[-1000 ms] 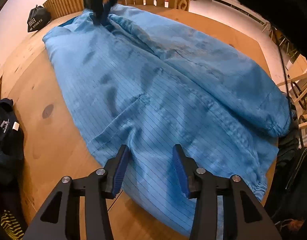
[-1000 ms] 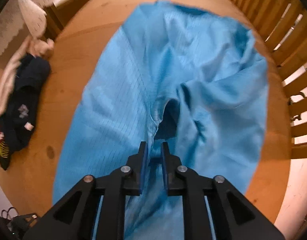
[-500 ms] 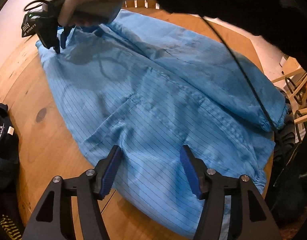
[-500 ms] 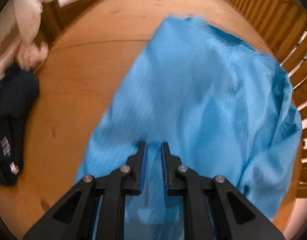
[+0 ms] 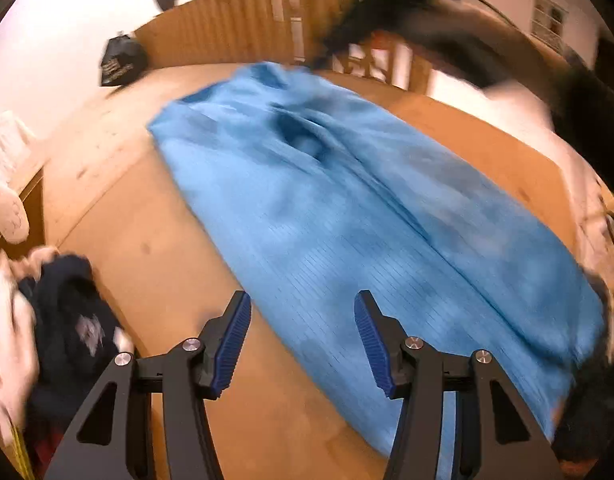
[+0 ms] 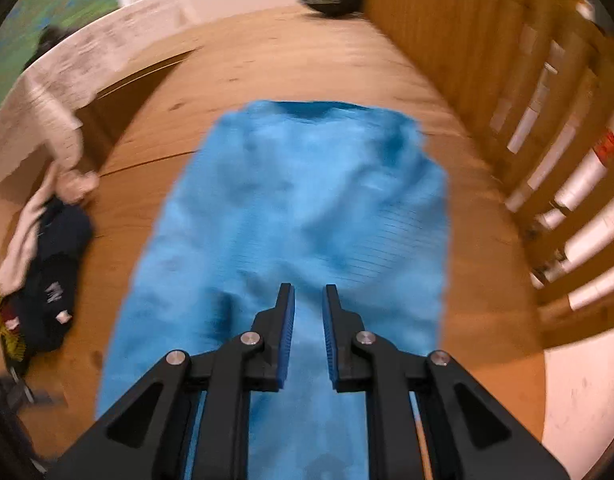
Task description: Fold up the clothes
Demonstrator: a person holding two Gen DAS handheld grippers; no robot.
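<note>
A blue pinstriped garment (image 5: 347, 216) lies spread along the round wooden table (image 5: 147, 248). My left gripper (image 5: 303, 336) is open and hovers above the garment's near left edge, holding nothing. In the right wrist view the garment (image 6: 307, 200) stretches ahead and runs beneath my right gripper (image 6: 309, 316). Its jaws stand almost together with blue cloth between them. The picture is blurred by motion. A dark sleeve (image 5: 447, 36) with the right gripper reaches over the garment's far end.
A pile of dark and pale clothes (image 5: 59, 320) lies at the table's left edge, also in the right wrist view (image 6: 47, 280). A black bag (image 5: 121, 64) sits at the back. A wooden slatted fence (image 6: 547, 140) borders the table's far side.
The right gripper has swung with the cloth's far end, and the garment now lies flatter and longer. My left gripper has pulled back and to the left, still open.
</note>
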